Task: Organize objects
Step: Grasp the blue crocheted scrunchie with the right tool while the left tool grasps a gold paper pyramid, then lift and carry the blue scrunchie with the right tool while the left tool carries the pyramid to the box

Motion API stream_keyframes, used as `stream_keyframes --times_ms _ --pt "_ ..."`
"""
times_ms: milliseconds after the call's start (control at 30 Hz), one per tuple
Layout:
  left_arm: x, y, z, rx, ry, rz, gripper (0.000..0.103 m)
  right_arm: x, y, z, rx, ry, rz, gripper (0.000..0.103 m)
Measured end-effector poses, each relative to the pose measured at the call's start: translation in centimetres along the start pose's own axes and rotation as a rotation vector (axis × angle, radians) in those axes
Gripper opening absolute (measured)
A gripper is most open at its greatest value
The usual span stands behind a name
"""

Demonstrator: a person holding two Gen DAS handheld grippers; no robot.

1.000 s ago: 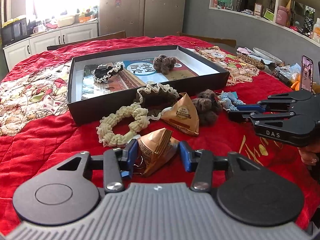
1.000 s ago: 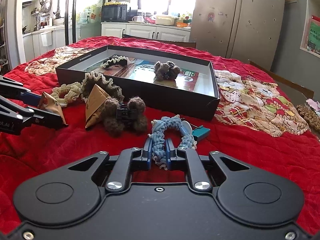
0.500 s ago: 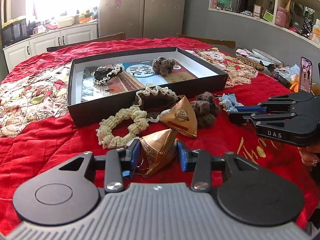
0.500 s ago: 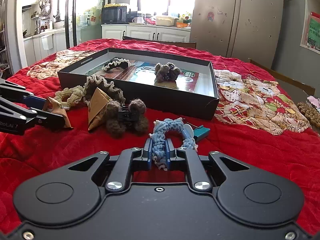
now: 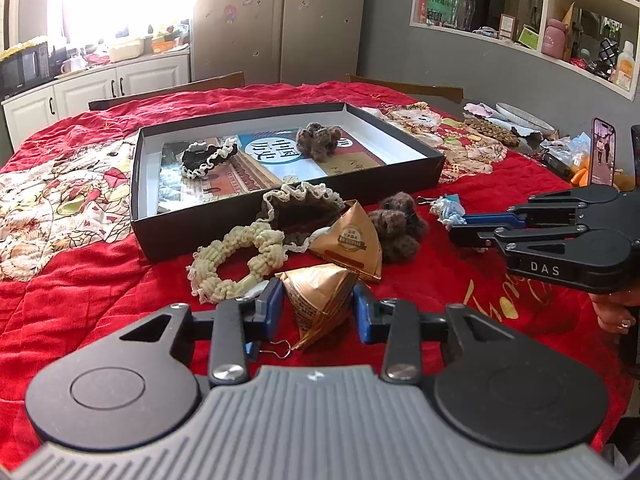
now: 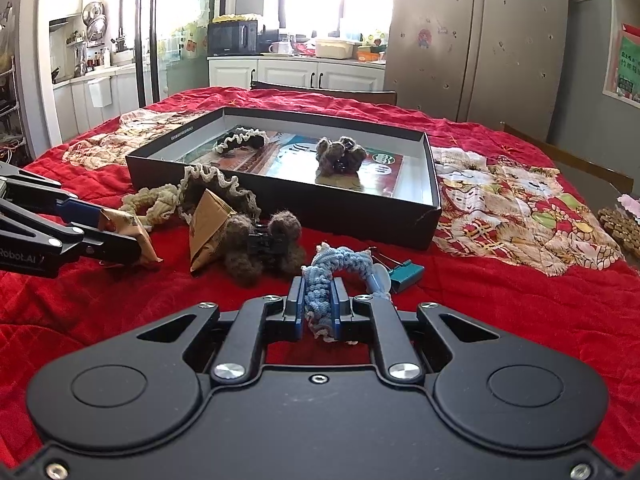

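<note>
Nearby, each gripper grasps one item over the red quilt.
Closest to its camera, the left gripper has its jaws pressed against a gold pyramid packet, a small wire clip dangling beneath it; the right gripper is clenched on a pale blue braided scrunchie, whose far end lies beside a teal clip on the quilt. Just beyond, a cream scrunchie, a second gold packet, a brown frilled scrunchie and a fuzzy brown claw clip lie bunched together against the front wall of a shallow black box. Inside the box, a black frilled scrunchie and another fuzzy brown clip rest on a printed sheet. Farther off, a phone stands upright at the right, with white cabinets behind.
</note>
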State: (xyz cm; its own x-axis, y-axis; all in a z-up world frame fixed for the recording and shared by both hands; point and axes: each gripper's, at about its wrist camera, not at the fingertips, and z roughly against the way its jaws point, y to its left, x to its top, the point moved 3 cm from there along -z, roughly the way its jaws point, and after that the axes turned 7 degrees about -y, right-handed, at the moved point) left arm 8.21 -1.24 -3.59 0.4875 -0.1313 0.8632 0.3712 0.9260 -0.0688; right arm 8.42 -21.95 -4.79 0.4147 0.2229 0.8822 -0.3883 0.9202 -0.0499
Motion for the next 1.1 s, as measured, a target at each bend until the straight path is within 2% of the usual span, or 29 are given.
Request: stream_keyframes --times_ms 1100 --pt "1.8 -0.7 1.4 -0.027 -0.061 -0.008 0.040 2.5 0.0 2.1 0.009 -0.081 0.002 0.013"
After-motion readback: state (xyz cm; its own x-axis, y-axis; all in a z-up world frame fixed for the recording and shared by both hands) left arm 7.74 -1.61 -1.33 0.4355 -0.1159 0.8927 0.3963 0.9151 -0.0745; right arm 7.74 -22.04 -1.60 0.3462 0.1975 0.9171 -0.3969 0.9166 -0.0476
